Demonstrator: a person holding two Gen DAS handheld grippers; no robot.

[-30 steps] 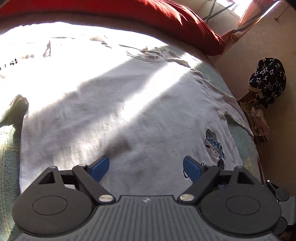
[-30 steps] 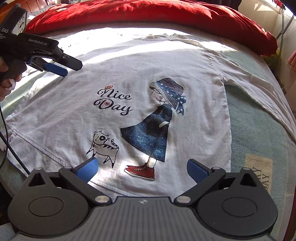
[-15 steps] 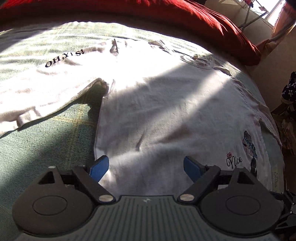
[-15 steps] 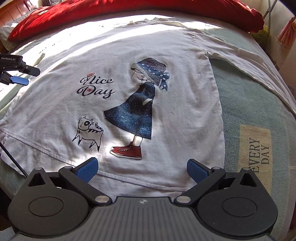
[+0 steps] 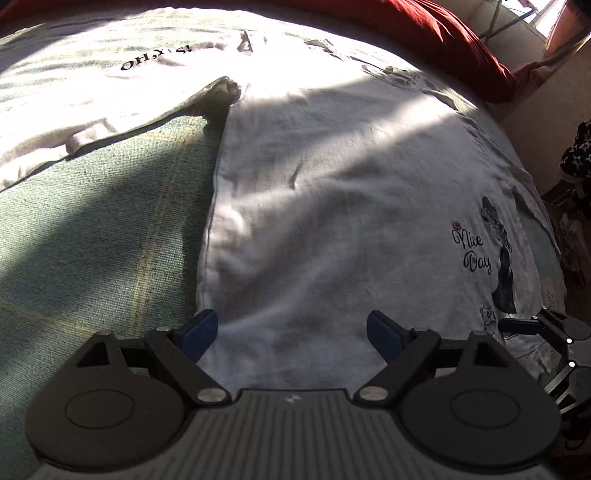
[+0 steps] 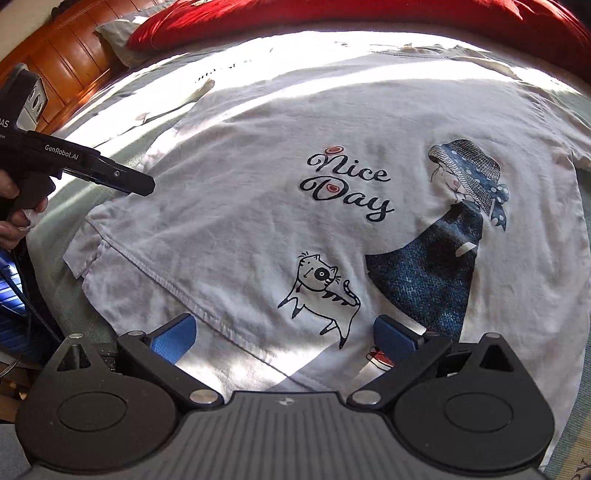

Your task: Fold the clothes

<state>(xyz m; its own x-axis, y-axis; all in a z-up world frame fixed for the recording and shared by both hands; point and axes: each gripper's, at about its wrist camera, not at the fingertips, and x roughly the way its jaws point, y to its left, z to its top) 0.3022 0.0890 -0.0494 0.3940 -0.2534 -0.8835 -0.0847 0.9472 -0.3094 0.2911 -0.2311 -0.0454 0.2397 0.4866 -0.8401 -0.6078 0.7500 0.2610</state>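
Left tongs [image 5: 291,332]: blue pads apart, nothing between them, poised low over the hem end of a white T-shirt [image 5: 332,221], close to its left side seam. Right tongs [image 6: 284,336]: pads likewise apart and empty, set just over the bottom hem beside the printed cat [image 6: 321,288]. In the right wrist view the left tongs show from the side, gripped by a hand [image 6: 14,218] and reaching in over the shirt's lower left corner.

The T-shirt lies spread print-side up on a bed with a pale green cover [image 5: 92,240] — body flat, left sleeve [image 5: 92,122] stretched out sideways, right sleeve hidden at the frame edge. No fold is visible in it. The "Nice Day" lettering [image 6: 347,182] and the figure of a girl in a hat [image 6: 454,236] face the cameras, so the garment rests on its back.

Judgement: both tools sit at the hem edge, one toward each side, most likely because that edge offers a free double layer to pinch and carries the whole body when lifted. Such a flat spread suits either smoothing or an approach to a grasp — the pictures do not settle which.

A red quilt [image 6: 332,18] bounds the far side of the bed; strong window light and shadow bands cross the cloth.
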